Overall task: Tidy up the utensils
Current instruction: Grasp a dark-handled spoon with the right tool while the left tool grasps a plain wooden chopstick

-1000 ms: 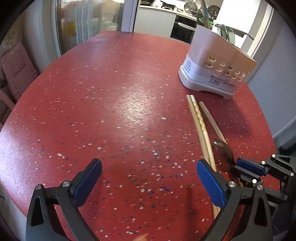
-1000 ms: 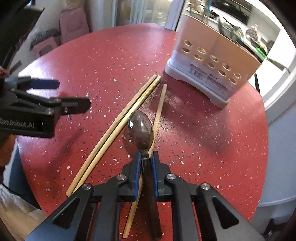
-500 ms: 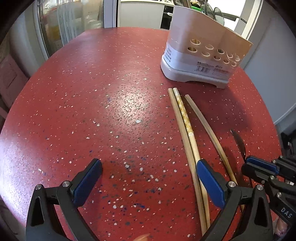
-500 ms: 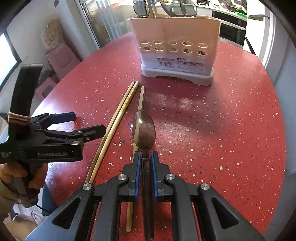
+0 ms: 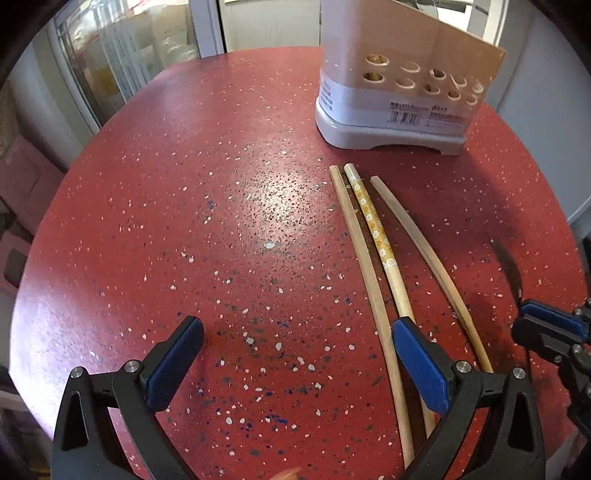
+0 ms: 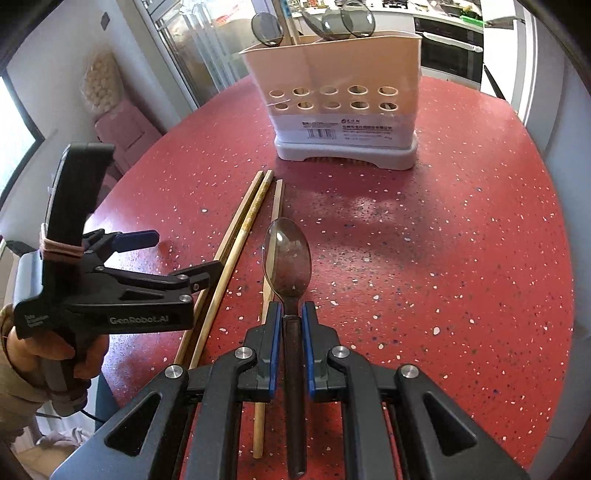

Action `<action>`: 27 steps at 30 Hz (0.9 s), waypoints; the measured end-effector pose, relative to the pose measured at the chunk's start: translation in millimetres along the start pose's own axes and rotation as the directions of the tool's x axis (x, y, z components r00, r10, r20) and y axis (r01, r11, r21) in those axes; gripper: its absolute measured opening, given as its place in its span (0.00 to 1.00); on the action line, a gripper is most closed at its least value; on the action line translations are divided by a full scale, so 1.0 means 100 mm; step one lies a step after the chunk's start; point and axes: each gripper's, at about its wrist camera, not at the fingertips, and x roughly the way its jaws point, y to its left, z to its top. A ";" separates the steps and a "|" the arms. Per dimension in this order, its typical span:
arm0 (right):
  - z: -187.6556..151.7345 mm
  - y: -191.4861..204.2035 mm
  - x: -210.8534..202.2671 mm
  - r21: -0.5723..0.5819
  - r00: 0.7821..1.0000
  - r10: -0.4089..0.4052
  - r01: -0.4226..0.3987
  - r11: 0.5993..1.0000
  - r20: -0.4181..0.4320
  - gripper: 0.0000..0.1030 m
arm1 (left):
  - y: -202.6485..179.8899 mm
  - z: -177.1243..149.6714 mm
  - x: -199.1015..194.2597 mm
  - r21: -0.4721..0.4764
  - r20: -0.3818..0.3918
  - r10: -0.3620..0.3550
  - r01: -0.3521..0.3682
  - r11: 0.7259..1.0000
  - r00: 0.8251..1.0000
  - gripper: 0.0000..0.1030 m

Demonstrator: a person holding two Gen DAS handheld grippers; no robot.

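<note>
My right gripper [image 6: 289, 325] is shut on the handle of a dark spoon [image 6: 286, 254], held above the red table with its bowl pointing at the cream utensil holder [image 6: 340, 99]. The spoon shows edge-on in the left wrist view [image 5: 511, 267], with the right gripper [image 5: 546, 325] at the right edge. Three wooden chopsticks [image 5: 373, 236] lie side by side on the table in front of the holder [image 5: 399, 88]; they also show in the right wrist view [image 6: 243, 229]. My left gripper [image 5: 295, 354] is open and empty, low over the table, its right finger above the chopsticks' near ends.
The holder holds spoons [image 6: 347, 18] and a chopstick upright. The round red speckled table [image 5: 184, 221] drops off at its edges on all sides. Pink chairs [image 6: 122, 125] stand beyond the left edge. A kitchen lies behind the holder.
My right gripper has lifted the spoon and turned it toward the holder. My left gripper has moved forward and right, closer to the chopsticks and holder, and stayed open.
</note>
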 end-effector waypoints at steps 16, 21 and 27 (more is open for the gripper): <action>0.09 -0.15 -0.19 0.050 0.999 0.039 -0.040 0.998 0.033 0.12 | -0.28 0.51 0.00 0.147 -0.157 -0.088 0.112 0.983 0.984 0.76; 0.08 -0.19 -0.23 0.061 0.998 0.044 -0.047 0.997 0.041 0.12 | -0.56 0.52 -0.05 0.223 -0.167 -0.091 0.127 0.966 0.982 0.36; 0.07 -0.25 -0.27 0.078 0.998 0.041 -0.045 0.996 0.050 0.12 | -0.58 0.30 -0.22 0.214 -0.057 -0.105 0.115 0.970 0.993 0.33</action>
